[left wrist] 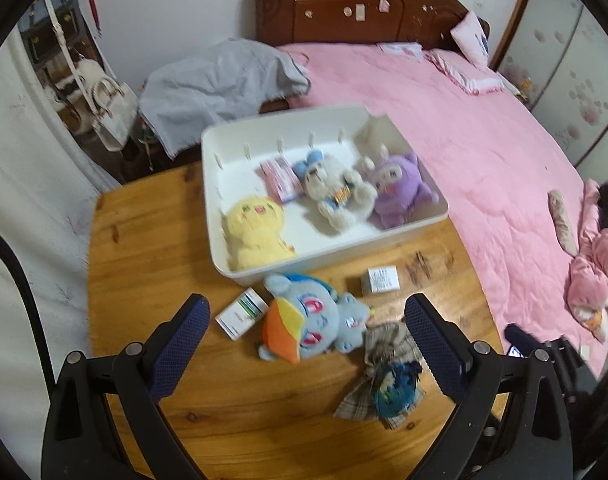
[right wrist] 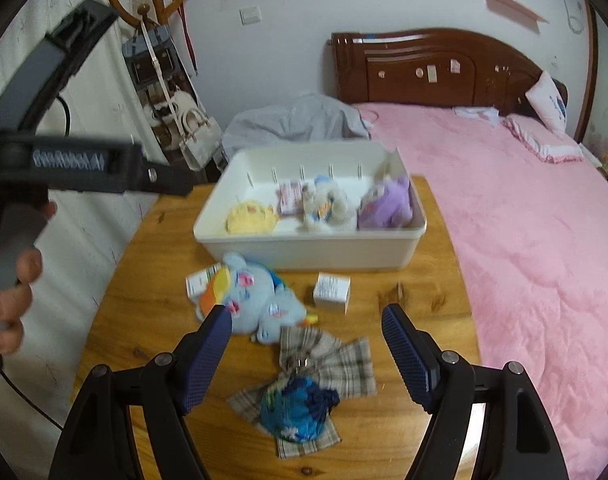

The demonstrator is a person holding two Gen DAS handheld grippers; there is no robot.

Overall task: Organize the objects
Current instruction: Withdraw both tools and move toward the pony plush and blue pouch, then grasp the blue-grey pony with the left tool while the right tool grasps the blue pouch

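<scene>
While three plush toys and a pink packet already sit in the white bin (left wrist: 408, 236), I judge the sorting partly done. My left gripper (left wrist: 304, 320) and right gripper (right wrist: 306, 330) both stand wide and empty. The blue pony plush (left wrist: 308, 320) lies on the wooden table (left wrist: 143, 280) just before the bin — next, I'd close on it and lift clear of the rim.

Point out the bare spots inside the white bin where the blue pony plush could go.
The white bin is bare along its front wall, right of the yellow plush and before the white bear and purple plush. The back left corner is bare too. The right half is crowded. The blue pony plush lies outside.
</scene>
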